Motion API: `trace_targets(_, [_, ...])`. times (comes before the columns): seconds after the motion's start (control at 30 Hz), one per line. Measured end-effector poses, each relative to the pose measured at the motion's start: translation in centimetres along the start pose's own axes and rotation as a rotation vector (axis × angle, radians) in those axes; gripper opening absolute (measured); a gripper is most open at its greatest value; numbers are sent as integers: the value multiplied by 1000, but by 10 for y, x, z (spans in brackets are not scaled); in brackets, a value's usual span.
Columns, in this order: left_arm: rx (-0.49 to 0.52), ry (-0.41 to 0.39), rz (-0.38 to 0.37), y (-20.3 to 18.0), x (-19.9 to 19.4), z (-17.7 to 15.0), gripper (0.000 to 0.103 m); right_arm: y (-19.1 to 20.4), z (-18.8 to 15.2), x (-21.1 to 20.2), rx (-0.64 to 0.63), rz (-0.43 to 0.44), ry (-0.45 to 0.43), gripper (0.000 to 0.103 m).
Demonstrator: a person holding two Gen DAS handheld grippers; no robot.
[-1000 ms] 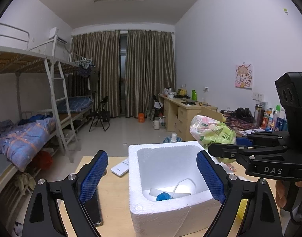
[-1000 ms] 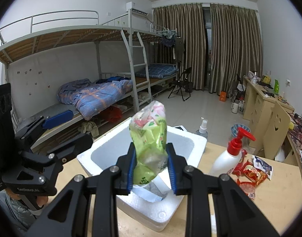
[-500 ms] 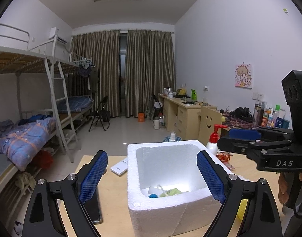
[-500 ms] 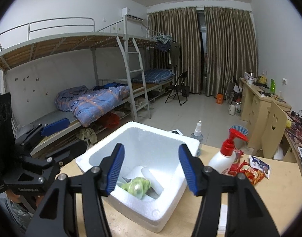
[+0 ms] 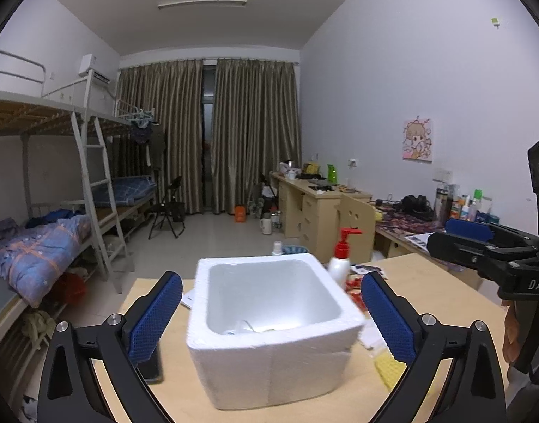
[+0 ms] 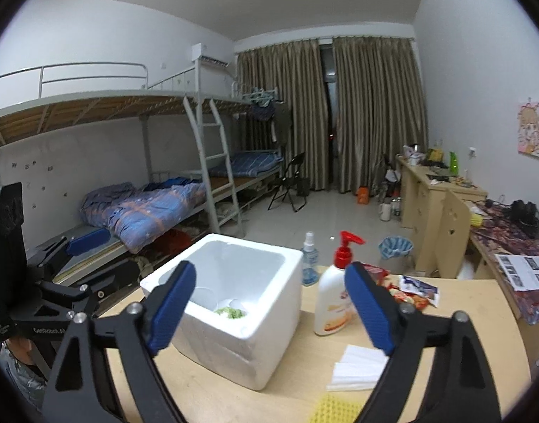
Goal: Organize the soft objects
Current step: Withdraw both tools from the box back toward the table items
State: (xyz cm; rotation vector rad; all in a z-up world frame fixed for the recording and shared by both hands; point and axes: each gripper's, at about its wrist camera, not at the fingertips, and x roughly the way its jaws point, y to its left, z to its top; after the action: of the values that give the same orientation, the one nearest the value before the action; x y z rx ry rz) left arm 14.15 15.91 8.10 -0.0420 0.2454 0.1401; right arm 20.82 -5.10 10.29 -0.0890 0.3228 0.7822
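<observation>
A white foam box [image 5: 273,328] stands on the wooden table; it also shows in the right wrist view [image 6: 230,303]. A green snack bag [image 6: 230,312] lies inside it with other white items. My left gripper [image 5: 269,320] is open and empty, its jaws standing either side of the box's near wall. My right gripper [image 6: 269,306] is open and empty, above the table to the right of the box. A white folded cloth [image 6: 357,370] and a yellow sponge [image 6: 334,410] lie in front of the right gripper. Red snack packets [image 6: 410,290] lie behind the bottle.
A white pump bottle with a red top [image 6: 334,296] stands right of the box, a small spray bottle [image 6: 309,264] behind it. A black phone [image 5: 149,370] lies left of the box. The right gripper's body [image 5: 509,264] is at the right of the left wrist view. Bunk beds and desks lie beyond.
My right gripper opened and dropped the green snack bag into the foam box, then drew back to the right and away. The left gripper has pulled back slightly.
</observation>
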Motion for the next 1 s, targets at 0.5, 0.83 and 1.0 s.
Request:
trace_targets(0.5, [15, -41, -48, -43, -51, 0, 103, -5, -19, -74, 21, -81, -112, 103])
trace_targets(0.83, [41, -46, -92, -76, -71, -7, 103, -15, -36, -108, 49, -137, -135, 103])
trace_targets(1.0, [30, -45, -113, -83, -76, -11, 103, -19, -41, -116, 56, -161, -141, 103])
